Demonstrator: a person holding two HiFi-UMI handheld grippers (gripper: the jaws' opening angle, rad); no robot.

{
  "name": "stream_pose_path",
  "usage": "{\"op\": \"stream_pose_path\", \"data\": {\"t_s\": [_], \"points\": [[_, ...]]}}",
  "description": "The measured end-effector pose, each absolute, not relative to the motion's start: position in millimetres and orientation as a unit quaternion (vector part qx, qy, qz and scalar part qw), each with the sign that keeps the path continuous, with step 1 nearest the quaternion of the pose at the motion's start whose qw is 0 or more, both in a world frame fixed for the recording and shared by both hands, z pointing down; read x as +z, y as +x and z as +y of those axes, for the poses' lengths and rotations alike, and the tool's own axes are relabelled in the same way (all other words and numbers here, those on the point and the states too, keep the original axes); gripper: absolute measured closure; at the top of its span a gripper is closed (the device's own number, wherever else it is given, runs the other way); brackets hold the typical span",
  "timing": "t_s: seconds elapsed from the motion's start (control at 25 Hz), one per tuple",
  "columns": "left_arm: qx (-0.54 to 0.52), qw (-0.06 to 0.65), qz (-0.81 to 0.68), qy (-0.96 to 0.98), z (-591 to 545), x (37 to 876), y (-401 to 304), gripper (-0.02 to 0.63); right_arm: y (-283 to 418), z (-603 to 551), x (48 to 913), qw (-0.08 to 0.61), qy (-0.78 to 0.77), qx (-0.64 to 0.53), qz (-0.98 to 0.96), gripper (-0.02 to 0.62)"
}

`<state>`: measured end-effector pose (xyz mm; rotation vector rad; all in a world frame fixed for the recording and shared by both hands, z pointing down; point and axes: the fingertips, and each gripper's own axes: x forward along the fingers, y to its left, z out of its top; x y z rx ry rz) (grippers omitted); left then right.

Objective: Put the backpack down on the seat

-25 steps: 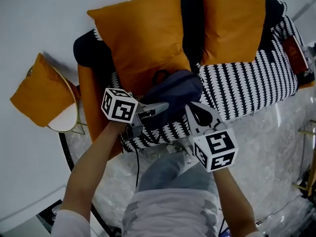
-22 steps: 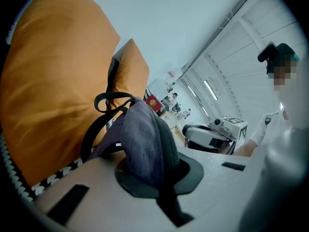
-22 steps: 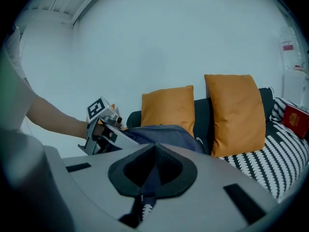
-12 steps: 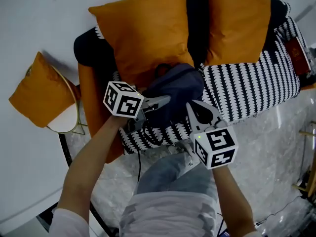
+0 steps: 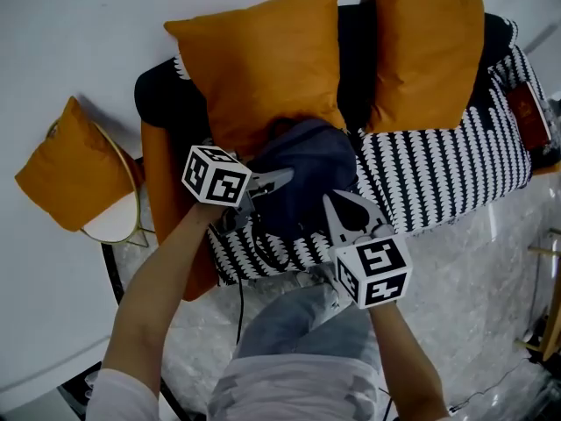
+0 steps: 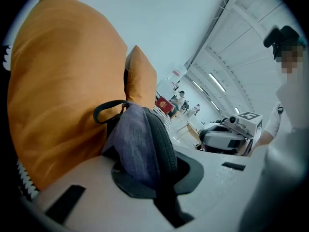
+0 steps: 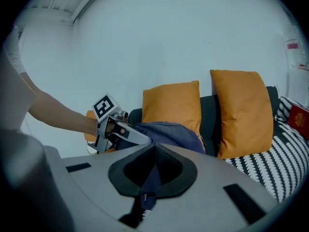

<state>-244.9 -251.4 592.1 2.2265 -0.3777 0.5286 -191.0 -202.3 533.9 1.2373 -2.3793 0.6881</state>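
Observation:
A dark blue backpack rests against the big orange cushion on the sofa's black-and-white patterned seat. My left gripper comes in from the left and is shut on the backpack's side. In the left gripper view the blue fabric is pinched between the jaws, with the carry loop standing above it. My right gripper reaches in from the front right. In the right gripper view its jaws are shut on dark blue fabric with a zip pull.
A second orange cushion leans on the sofa back at the right. A red book lies at the seat's far right end. Left of the sofa, another orange cushion sits on a small round table. My knees are close to the seat's front edge.
Both grippers have carried the backpack a little further in toward the sofa back and lower onto the seat. Both grips are unchanged.

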Motion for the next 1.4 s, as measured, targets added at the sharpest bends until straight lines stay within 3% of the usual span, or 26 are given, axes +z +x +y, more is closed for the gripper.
{"op": "stream_pose_path", "data": {"t_s": [0.8, 0.96, 1.16, 1.4], "points": [[0.278, 0.369, -0.255, 0.85, -302, 633, -286, 0.577, -207, -211, 544, 0.192, 0.421, 0.258, -0.848, 0.594], [0.293, 0.346, -0.291, 0.843, -306, 640, -295, 0.511, -215, -217, 545, 0.19, 0.419, 0.26, -0.849, 0.594], [0.29, 0.338, -0.331, 0.832, -311, 642, -310, 0.37, -219, -220, 546, 0.19, 0.419, 0.264, -0.848, 0.594], [0.297, 0.318, -0.358, 0.826, -307, 635, -317, 0.307, -224, -219, 544, 0.195, 0.412, 0.266, -0.849, 0.594]]}}
